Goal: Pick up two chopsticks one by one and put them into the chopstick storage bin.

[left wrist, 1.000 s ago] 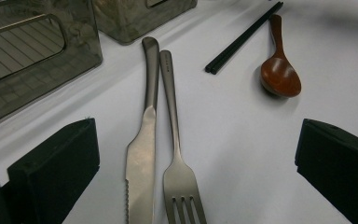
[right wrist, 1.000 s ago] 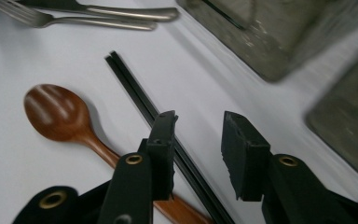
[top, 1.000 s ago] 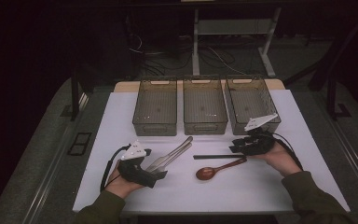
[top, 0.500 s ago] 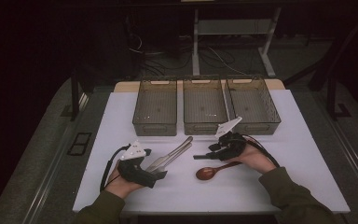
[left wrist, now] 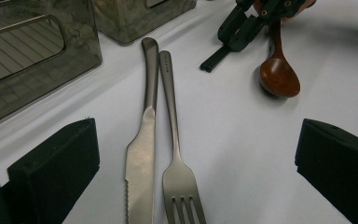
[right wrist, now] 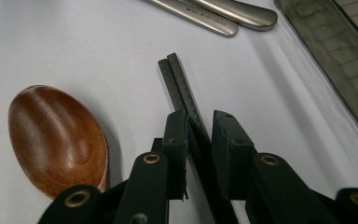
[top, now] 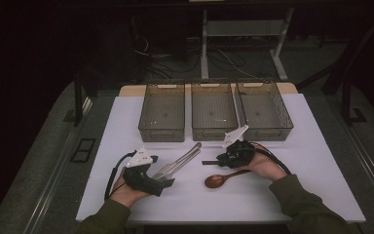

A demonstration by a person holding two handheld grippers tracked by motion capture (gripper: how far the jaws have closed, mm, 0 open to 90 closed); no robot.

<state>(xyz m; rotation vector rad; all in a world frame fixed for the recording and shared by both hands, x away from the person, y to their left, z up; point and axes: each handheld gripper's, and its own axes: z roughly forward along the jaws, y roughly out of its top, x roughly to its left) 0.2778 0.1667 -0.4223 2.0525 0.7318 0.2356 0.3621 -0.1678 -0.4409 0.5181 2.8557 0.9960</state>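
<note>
A pair of black chopsticks [right wrist: 179, 79] lies on the white table between the jaws of my right gripper [right wrist: 199, 126]. The jaws have just been closing, and a thin gap still shows beside the sticks. A brown wooden spoon [right wrist: 56, 135] lies just beside them, bowl up. In the high view, the right gripper [top: 221, 160] sits low at the chopsticks [top: 208, 162], above the spoon [top: 219, 180]. My left gripper [left wrist: 198, 140] stands wide open, with a steel knife [left wrist: 142, 140] and fork [left wrist: 177, 172] lying side by side on the table between its jaws, untouched.
Three smoky see-through bins [top: 161, 111] [top: 213, 109] [top: 264, 109] stand in a row at the back of the table [top: 316, 161]. The nearest bin's wall [left wrist: 32, 60] is close ahead of the left gripper. Open white surface lies to the right.
My right hand has come leftward and down from the right bin's front to the chopsticks, and its jaws have narrowed around them. The left hand has stayed put.
</note>
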